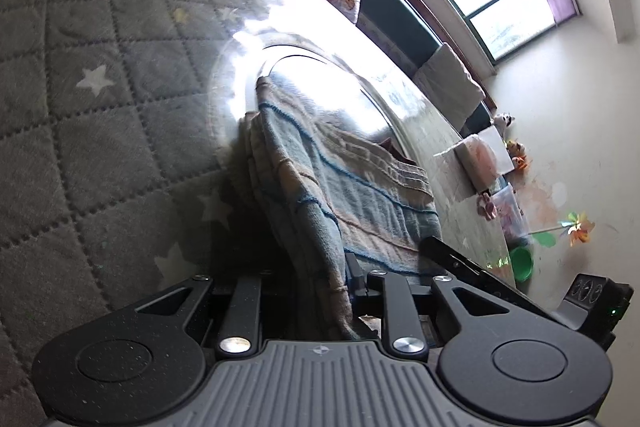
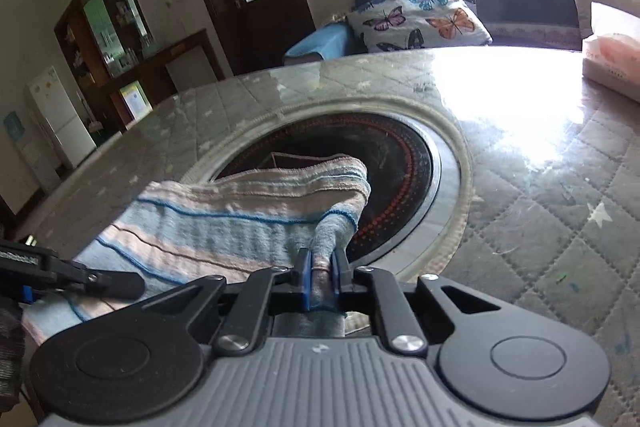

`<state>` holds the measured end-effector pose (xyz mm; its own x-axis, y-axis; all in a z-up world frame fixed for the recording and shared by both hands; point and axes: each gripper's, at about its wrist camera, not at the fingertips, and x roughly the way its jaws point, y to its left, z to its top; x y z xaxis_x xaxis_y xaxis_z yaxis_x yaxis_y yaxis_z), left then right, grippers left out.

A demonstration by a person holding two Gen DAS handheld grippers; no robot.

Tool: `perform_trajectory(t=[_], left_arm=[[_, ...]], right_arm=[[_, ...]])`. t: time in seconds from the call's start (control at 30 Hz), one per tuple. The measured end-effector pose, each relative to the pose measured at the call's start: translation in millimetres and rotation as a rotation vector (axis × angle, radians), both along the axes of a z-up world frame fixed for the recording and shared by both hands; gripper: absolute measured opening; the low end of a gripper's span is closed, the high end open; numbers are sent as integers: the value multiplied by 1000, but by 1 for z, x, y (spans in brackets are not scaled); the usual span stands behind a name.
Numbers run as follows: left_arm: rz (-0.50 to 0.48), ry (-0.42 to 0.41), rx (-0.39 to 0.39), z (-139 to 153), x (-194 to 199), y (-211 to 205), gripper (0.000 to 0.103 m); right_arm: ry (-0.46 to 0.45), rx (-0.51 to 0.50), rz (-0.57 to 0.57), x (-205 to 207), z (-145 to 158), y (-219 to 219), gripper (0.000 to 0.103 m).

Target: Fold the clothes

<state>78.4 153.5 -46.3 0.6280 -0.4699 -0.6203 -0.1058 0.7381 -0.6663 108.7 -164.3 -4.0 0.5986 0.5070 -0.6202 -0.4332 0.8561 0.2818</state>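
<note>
A blue and beige striped towel (image 2: 208,223) lies bunched over the near rim of a round dark hob (image 2: 400,163) set into the quilted, star-printed table top (image 2: 540,187). My right gripper (image 2: 321,273) is shut on a gathered corner of the towel, which is squeezed between its blue pads (image 2: 304,275). In the left wrist view the same towel (image 1: 340,187) hangs in folds down into my left gripper (image 1: 334,281), which is shut on it. The cloth hides that gripper's left finger. A black finger (image 2: 120,285) of the left tool pokes in at the left edge of the right wrist view.
A butterfly-print pillow (image 2: 424,15) and a blue cushion (image 2: 320,43) sit beyond the table's far edge. A tissue pack (image 2: 612,63) lies at the right. A green bowl (image 1: 522,263), small toys and a pinwheel (image 1: 576,227) are by the wall. A dark door and cabinet stand behind.
</note>
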Motion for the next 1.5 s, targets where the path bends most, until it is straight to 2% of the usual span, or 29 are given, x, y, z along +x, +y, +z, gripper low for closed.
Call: perform_trajectory(t=[0.23, 0.6, 1.0, 1.17, 1.23, 1.27, 1.33, 1.5], left_arm=[[-65, -36, 39, 20, 15, -37, 23], [-206, -67, 102, 35, 68, -140, 23], [-338, -91, 144, 29, 121, -232, 23], [-365, -55, 217, 13, 132, -250, 28], [-363, -47, 242, 9, 132, -249, 37], [-357, -59, 262, 11, 131, -246, 43], [-342, -84, 302, 16, 129, -242, 49], [-296, -153, 365, 36, 136, -232, 49]], right_arm=[[-50, 11, -33, -10, 19, -24, 9], [-119, -24, -170, 2, 48, -105, 9], [-122, -88, -319, 39, 43, -187, 9], [-75, -92, -358, 51, 24, -209, 9], [-39, -110, -362, 58, 12, -213, 11], [-27, -114, -361, 60, 7, -215, 12], [-23, -115, -359, 62, 4, -216, 16], [-58, -126, -365, 67, 9, -217, 18]])
